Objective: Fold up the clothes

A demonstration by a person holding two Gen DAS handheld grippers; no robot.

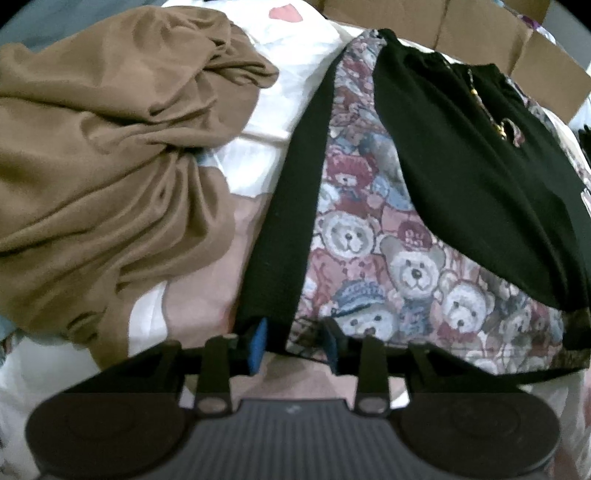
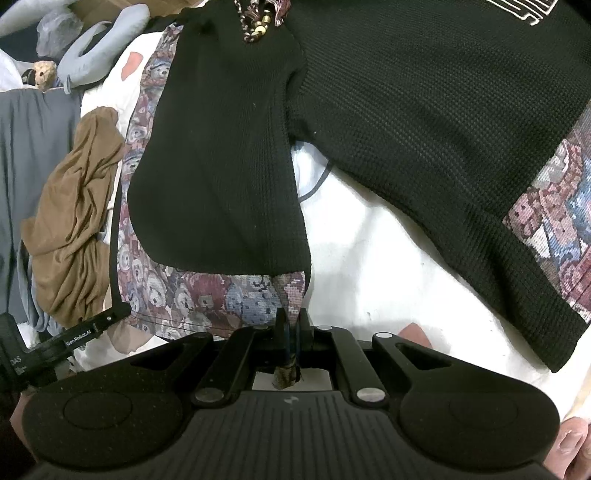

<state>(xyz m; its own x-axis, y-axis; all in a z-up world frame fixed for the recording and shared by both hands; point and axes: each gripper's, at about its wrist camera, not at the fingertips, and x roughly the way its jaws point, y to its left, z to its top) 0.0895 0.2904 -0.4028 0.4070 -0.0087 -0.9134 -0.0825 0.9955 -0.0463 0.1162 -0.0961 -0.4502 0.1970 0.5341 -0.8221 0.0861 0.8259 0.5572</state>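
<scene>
White bedding (image 2: 369,236) with a few pink patches covers the surface we work on, and cardboard boxes (image 1: 480,33) stand along the far edge. On it lies one garment, a black knit sweater (image 2: 424,110) with teddy-bear tapestry panels (image 1: 369,229); white stitched lettering near its chest is cut off by the frame edge and we cannot read it. A beaded cord (image 2: 258,26) hangs at its neckline.

Our right hand-held gripper (image 2: 290,343) is clamped tight on a pinch of the bear-print hem, the cloth bunched between the jaws and poking out toward the camera. One black sleeve (image 2: 221,166) is folded across the bear panel just beyond this gripper.

Our left hand-held gripper (image 1: 295,341) stands partly parted at the near hem, straddling the black side strip (image 1: 291,221) of the sweater. The cloth edge sits between the blue pads (image 1: 258,343); we cannot tell whether either pad touches it, but they do not squeeze it.

To the left we count one crumpled brown garment (image 1: 110,166), well apart from the sweater, and beside it a grey one (image 2: 33,166). Farther off lie a pale blue plush shape (image 2: 103,48) and one small bear toy (image 2: 44,75). The left tool's side bar (image 2: 79,338), seen from the right wrist, reads "GenRobot.AI".
</scene>
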